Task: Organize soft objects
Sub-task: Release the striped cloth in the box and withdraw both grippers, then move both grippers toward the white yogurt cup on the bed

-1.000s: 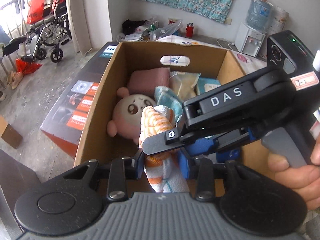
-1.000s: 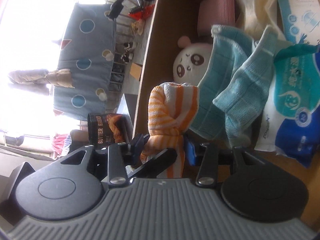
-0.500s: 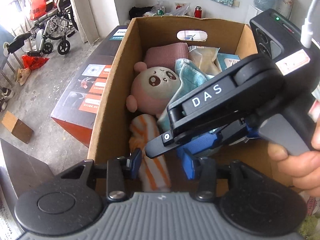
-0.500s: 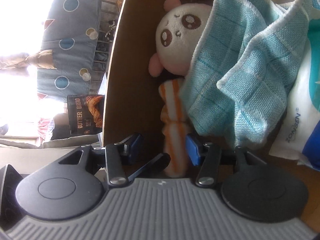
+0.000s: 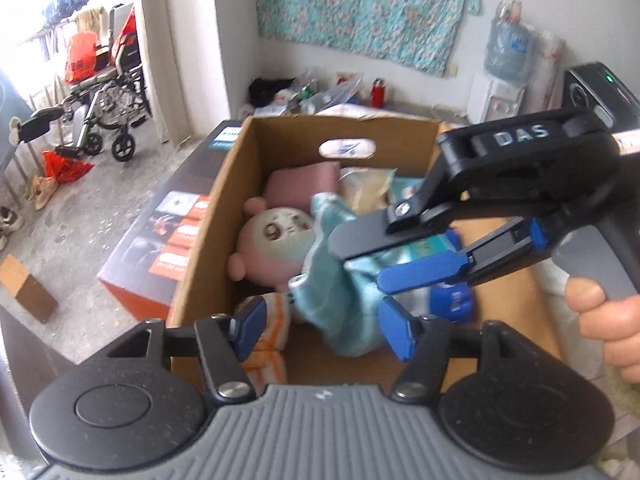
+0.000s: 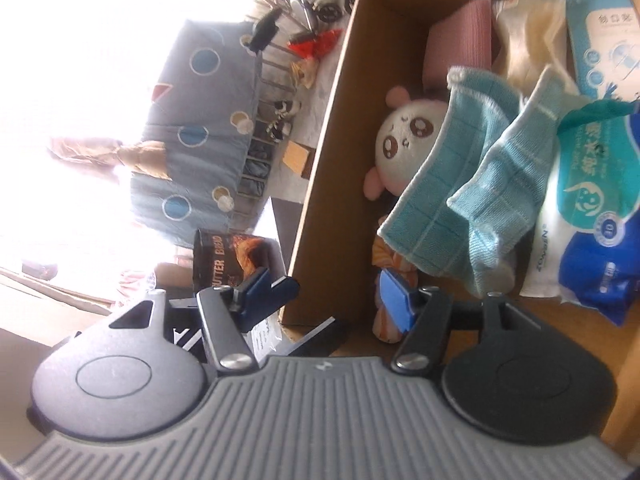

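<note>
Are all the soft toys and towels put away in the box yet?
Mostly. The plush doll, teal towel and orange striped towel lie inside the cardboard box. The left gripper and right gripper hold nothing, their jaws opening. What's left isn't visible.

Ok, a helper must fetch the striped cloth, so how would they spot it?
Look in the open cardboard box, along the wall where the pink plush doll lies. The orange-and-white striped cloth lies just nearer than the doll, partly under the teal towel; nothing else is striped.
</note>
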Motion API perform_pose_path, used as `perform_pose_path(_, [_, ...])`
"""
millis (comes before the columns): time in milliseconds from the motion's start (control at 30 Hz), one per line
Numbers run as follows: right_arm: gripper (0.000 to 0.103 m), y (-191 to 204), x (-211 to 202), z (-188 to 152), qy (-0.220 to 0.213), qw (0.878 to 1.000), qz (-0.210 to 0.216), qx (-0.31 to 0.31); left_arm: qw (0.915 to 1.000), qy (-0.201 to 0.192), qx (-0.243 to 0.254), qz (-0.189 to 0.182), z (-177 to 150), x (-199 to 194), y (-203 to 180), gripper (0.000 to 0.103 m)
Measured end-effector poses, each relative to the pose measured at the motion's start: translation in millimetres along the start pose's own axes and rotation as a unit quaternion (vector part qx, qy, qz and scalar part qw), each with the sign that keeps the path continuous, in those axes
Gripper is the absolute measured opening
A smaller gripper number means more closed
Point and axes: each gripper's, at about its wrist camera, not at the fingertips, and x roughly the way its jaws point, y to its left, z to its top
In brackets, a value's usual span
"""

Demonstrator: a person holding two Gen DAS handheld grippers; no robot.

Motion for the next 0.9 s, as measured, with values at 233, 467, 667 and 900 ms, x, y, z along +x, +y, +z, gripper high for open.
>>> perform_pose_path(233, [0.062, -33.2, -120.5, -25.6, -0.131, 0.991, 0.005, 0.004, 0.9950, -0.054, 0.026, -0.080, -6.2, -15.2, -70.0, 0.067])
perform_pose_path(467, [0.063, -79.9, -234.9, -77.0, -0.230, 0.971, -0.065, 0.021, 0.9755, -0.074, 0.095, -0.184, -23.7, -10.4, -169.1, 0.066])
perform_pose_path(667, [0.063, -121.4, -304.2, -135.0, -0.287, 0.945, -0.152, 0.029, 0.9538, -0.043, 0.144, -0.260, -52.0, 12.4, -234.6, 0.057])
perform_pose_path(900, [0.063, -161.6, -321.7, -173.9, -0.288, 0.933, -0.210, 0.046, 0.9423, -0.025, 0.192, -0.273, -81.0, 37.3, -287.1, 0.041])
